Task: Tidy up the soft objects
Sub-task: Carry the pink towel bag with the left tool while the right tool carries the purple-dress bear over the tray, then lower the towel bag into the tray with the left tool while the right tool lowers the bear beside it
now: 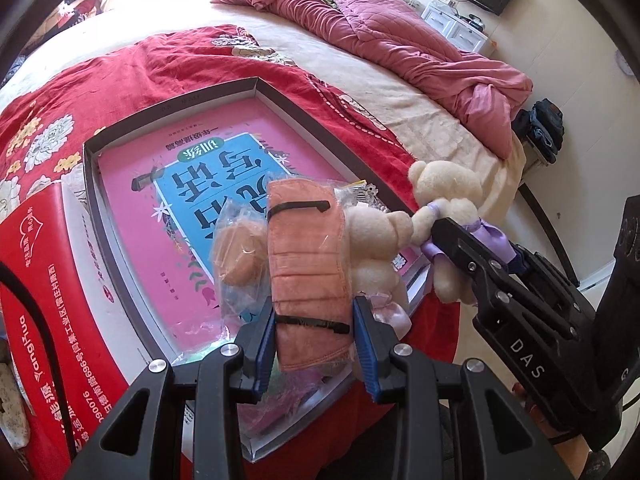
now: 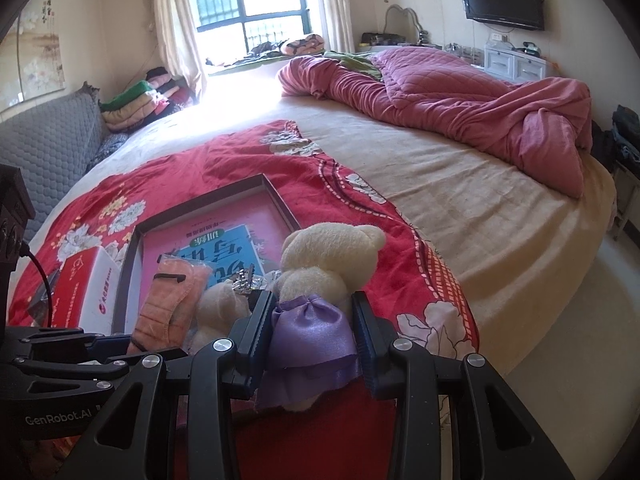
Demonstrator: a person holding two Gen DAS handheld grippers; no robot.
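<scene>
Right now I have both tools loaded over the shallow box (image 1: 256,84) at the centre of the left wrist frame. My left gripper (image 1: 314,340) pinches a bagged orange mask (image 1: 308,256) by its lower end, so the rest hangs forward over the pink book (image 1: 160,184) lying in the box. My right gripper (image 2: 314,336) is clamped on the purple skirt (image 2: 312,332) of a cream teddy bear (image 2: 332,260), head up (a second bear (image 1: 376,240) sits between the two loads). I judge both are meant for the box. Its dark rim runs close under the bear at lower right; the book's upper left stays bare, with the red carton (image 1: 52,280) crowding the left edge.
</scene>
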